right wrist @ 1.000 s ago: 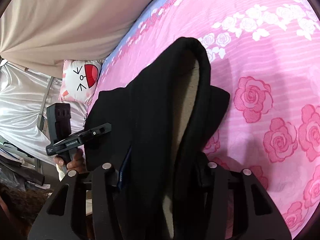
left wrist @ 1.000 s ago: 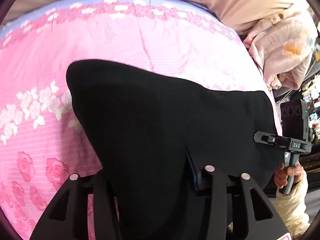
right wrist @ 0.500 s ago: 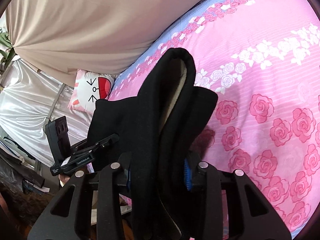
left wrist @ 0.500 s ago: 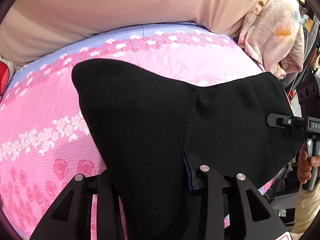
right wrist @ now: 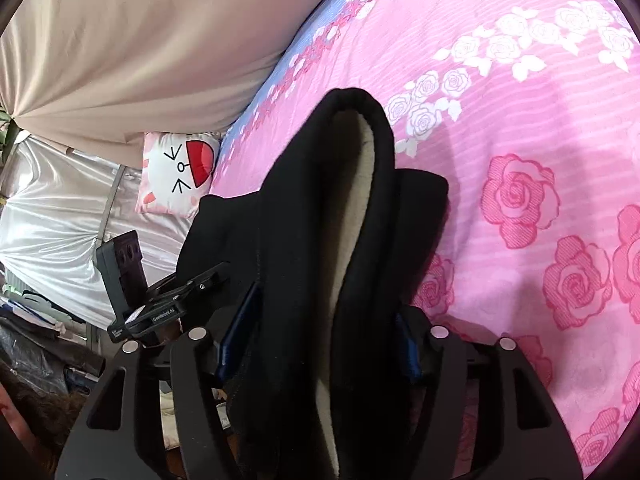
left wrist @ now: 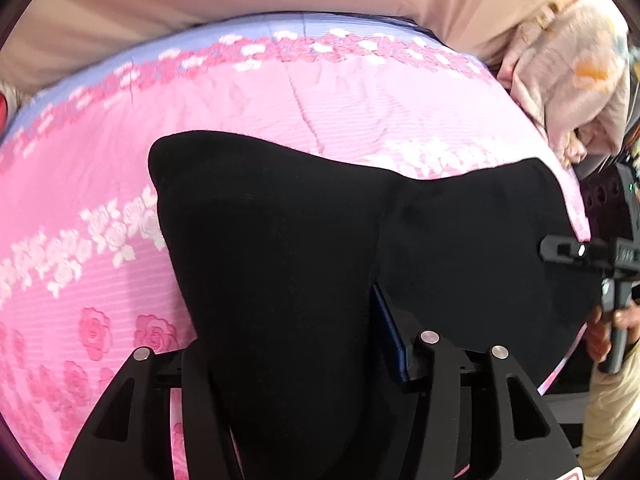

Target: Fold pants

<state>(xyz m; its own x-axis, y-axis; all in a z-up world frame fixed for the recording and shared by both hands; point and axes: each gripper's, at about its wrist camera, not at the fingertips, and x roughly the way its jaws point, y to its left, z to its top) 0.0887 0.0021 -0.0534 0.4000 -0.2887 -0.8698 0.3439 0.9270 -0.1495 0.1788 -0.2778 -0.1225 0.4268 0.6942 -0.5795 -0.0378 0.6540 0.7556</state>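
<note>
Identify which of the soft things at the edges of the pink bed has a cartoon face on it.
The small white and pink square cushion beside the silvery drape; the peach bundle of cloth shows only faint orange blotches.

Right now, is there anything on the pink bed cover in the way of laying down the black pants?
Nothing visible does. The pants hang between both tongs, whose jaws are opening, and the bed cover beyond them lies bare.
</note>
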